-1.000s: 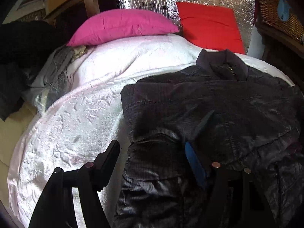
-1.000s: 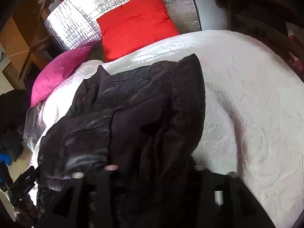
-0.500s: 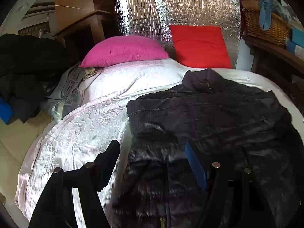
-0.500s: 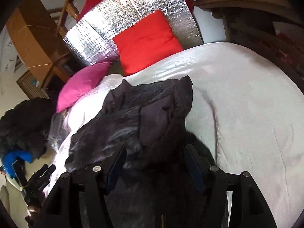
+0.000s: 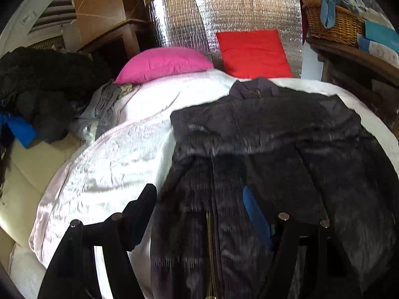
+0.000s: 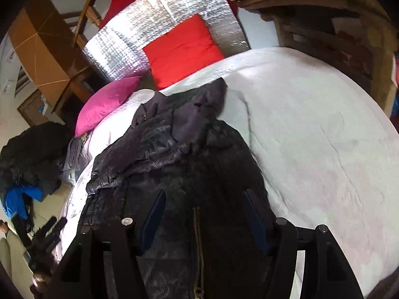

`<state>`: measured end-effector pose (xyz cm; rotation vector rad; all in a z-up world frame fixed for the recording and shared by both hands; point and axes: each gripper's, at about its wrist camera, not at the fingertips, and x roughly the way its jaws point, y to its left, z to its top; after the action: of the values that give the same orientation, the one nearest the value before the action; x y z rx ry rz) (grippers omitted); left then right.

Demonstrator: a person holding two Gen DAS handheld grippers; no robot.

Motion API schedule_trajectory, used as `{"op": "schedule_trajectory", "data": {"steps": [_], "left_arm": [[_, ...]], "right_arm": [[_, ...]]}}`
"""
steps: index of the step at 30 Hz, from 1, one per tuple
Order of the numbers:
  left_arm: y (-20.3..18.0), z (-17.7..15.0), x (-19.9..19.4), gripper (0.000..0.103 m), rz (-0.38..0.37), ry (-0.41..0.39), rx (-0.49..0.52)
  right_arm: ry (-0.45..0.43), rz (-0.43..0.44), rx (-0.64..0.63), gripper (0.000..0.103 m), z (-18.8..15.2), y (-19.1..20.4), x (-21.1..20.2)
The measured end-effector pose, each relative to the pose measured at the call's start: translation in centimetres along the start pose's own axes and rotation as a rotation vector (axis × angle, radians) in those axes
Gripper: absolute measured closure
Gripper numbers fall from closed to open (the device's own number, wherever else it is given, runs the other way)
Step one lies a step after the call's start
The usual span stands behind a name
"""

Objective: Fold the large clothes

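Jacket (image 5: 286,134) flat on bed (image 5: 107,164); far-right wicker basket (image 5: 334,25) holds blue cloth (image 5: 328,5). Your left gripper (image 5: 202,206) and right gripper (image 6: 204,211) jaws spread over jacket, pinching nothing.

No lettering, label, brand or number can be read anywhere in either view, and the blurred wall pictures (image 6: 21,78) are perhaps too small to tell.
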<state>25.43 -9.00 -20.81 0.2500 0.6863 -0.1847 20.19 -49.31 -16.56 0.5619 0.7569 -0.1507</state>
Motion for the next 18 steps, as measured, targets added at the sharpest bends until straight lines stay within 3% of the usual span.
{"op": "schedule_trajectory", "data": {"steps": [6,9,14,15,16,18], "left_arm": [[2.9,-4.3,1.9,0.028,0.039,0.169,-0.086],[5.2,-5.7,2.3,0.028,0.067,0.202,-0.162],[6.5,-7.0,2.7,0.028,-0.028,0.214,-0.243],[6.3,-7.2,3.0,0.031,-0.058,0.225,-0.248],[6.0,-7.3,3.1,0.048,-0.087,0.233,-0.251],[5.3,-7.6,3.5,0.068,-0.137,0.249,-0.247]], "right_arm": [[0.046,-0.091,0.024,0.036,-0.9,-2.9,1.1],[0.085,-0.116,0.053,0.036,-1.5,-4.9,2.0],[0.127,-0.12,0.06,0.036,-2.2,-6.3,3.1],[0.13,-0.119,0.056,0.037,-2.3,-6.3,3.3],[0.135,-0.11,0.057,0.037,-2.5,-6.1,3.6],[0.128,-0.122,0.019,0.042,-2.8,-5.2,3.8]]}}
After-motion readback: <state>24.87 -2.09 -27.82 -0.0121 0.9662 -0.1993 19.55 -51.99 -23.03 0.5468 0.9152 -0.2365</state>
